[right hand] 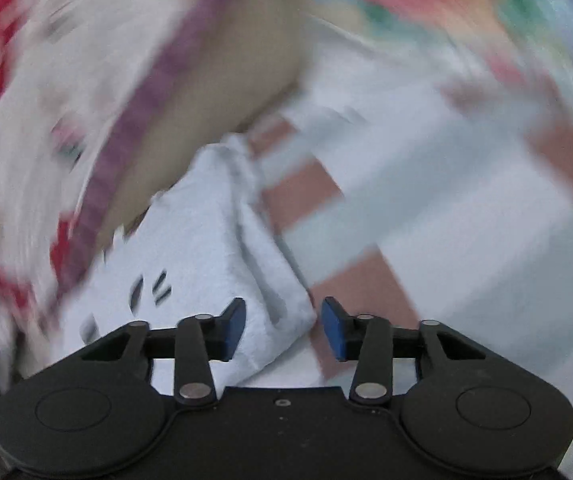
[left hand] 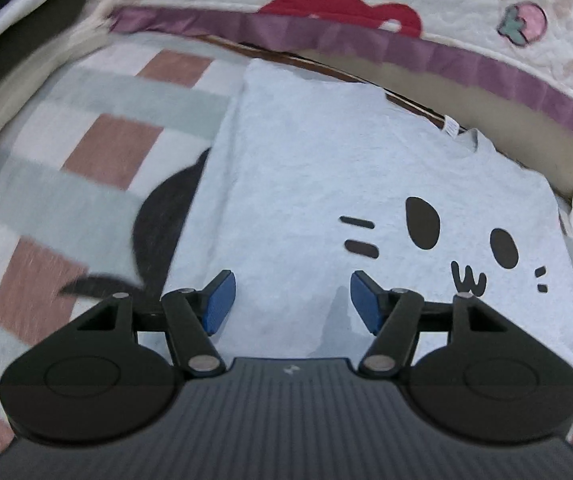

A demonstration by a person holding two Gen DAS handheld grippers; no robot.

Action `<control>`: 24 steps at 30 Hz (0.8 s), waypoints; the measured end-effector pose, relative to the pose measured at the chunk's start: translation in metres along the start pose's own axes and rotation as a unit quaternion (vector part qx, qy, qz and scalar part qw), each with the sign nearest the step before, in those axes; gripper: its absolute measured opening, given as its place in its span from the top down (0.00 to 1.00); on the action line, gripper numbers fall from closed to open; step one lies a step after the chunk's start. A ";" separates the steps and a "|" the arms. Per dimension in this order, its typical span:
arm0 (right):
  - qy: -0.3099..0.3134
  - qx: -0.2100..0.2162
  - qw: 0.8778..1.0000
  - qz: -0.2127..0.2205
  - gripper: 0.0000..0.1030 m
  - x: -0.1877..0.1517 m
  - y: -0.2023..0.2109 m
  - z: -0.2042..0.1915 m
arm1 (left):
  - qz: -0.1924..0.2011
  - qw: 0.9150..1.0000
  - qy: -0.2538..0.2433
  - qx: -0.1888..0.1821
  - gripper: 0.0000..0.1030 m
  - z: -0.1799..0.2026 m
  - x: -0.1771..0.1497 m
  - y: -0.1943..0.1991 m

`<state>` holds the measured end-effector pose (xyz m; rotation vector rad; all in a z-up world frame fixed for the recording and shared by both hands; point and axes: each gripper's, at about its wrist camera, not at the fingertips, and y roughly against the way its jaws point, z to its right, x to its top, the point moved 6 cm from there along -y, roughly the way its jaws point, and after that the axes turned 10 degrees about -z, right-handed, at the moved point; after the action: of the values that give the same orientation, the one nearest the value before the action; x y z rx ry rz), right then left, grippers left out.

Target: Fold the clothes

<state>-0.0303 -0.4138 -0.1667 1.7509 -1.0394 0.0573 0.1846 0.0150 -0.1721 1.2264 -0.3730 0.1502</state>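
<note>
The shirt (left hand: 326, 184), pale grey-blue with a cartoon face printed in black, lies flat on a checked blanket (left hand: 86, 152) straight ahead of the left claw (left hand: 291, 300), its body reaching from under the blue pads out toward a purple-trimmed quilt (left hand: 466, 0) beyond. It looks already narrowed: the far-left edge runs straight and doubled, and the collar with its white tag (left hand: 450, 126) sits ahead and to the right. A dark shape (left hand: 166, 224) lies left of the left claw, partly under the shirt's edge; what it is cannot be told. The left claw stands wide open, empty, hovering low over the cloth. The right claw (right hand: 282, 326) is also open and holds nothing; a thick, folded corner of the shirt (right hand: 222, 240) lies between and just ahead of its pads, though the view is heavily blurred and contact cannot be judged. The cloth looks like a soft, light knit, limp rather than stiff, with a slightly nubbly surface that should not slip in rubber pads. It will sag and drag if lifted from one point, so it would likely be best taken at edges or corners, both layers pinched together, one claw at each end of a side. The doubled edge by the right claw is bulky and may splay if gripped shallowly. The scene fits either a fold half made or a finished bundle being squared up.
</note>
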 end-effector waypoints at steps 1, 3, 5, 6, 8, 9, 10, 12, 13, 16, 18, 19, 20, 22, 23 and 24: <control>0.040 -0.005 0.999 -0.004 0.84 -0.001 -0.001 -0.007 | -0.003 1.000 0.008 -0.003 0.39 -0.002 -0.004 0.001; 0.079 -0.002 0.997 -0.019 0.86 -0.007 -0.004 -0.014 | -0.013 1.000 0.020 -0.007 0.39 -0.005 -0.011 0.002; 0.132 -0.024 0.991 -0.023 0.84 -0.016 -0.009 -0.022 | -0.025 0.999 0.019 -0.003 0.39 -0.005 -0.018 -0.001; 0.164 -0.043 0.985 -0.026 0.82 -0.020 -0.012 -0.026 | -0.030 0.999 0.018 0.001 0.39 -0.005 -0.020 -0.003; 0.216 -0.079 0.973 -0.026 0.65 -0.026 -0.019 -0.032 | -0.032 0.999 0.016 0.009 0.38 -0.008 -0.021 -0.003; 0.232 -0.093 0.968 -0.020 0.57 -0.027 -0.020 -0.032 | -0.033 0.999 0.015 0.013 0.38 -0.009 -0.022 -0.002; 0.246 -0.094 0.964 -0.015 0.54 -0.026 -0.022 -0.031 | -0.034 0.999 0.015 0.017 0.37 -0.010 -0.023 -0.002; 0.273 -0.085 0.958 -0.006 0.52 -0.023 -0.029 -0.028 | -0.037 0.999 0.013 0.026 0.37 -0.012 -0.024 -0.001; 0.288 -0.073 0.955 -0.008 0.53 -0.023 -0.032 -0.025 | -0.038 0.999 0.012 0.030 0.37 -0.013 -0.024 -0.001; 0.276 -0.023 0.961 -0.018 0.93 -0.013 -0.032 -0.021 | -0.041 0.998 0.010 0.042 0.37 -0.016 -0.026 0.000; 0.215 -0.004 0.977 -0.001 0.94 -0.001 -0.015 -0.012 | -0.043 0.998 0.008 0.051 0.37 -0.018 -0.027 0.000; 0.195 -0.011 0.981 -0.001 0.94 0.000 -0.011 -0.004 | -0.044 0.997 0.007 0.055 0.37 -0.020 -0.028 0.001; 0.181 -0.026 0.983 -0.006 1.00 -0.001 -0.009 0.005 | -0.046 0.997 0.007 0.059 0.37 -0.021 -0.028 0.001; 0.171 -0.087 0.981 -0.016 0.99 -0.005 -0.010 0.027 | -0.048 0.997 0.005 0.067 0.38 -0.023 -0.030 0.001; 0.145 -0.098 0.984 -0.015 0.99 -0.004 -0.005 0.037 | -0.048 0.996 0.006 0.070 0.39 -0.024 -0.030 0.003; 0.108 -0.098 0.989 -0.012 0.99 -0.001 0.002 0.048 | -0.046 0.996 0.013 0.069 0.39 -0.025 -0.031 0.005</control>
<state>-0.0523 -0.4507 -0.1873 1.5399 -0.8377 0.1228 0.1594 0.0432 -0.1855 1.3747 -0.2867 0.1127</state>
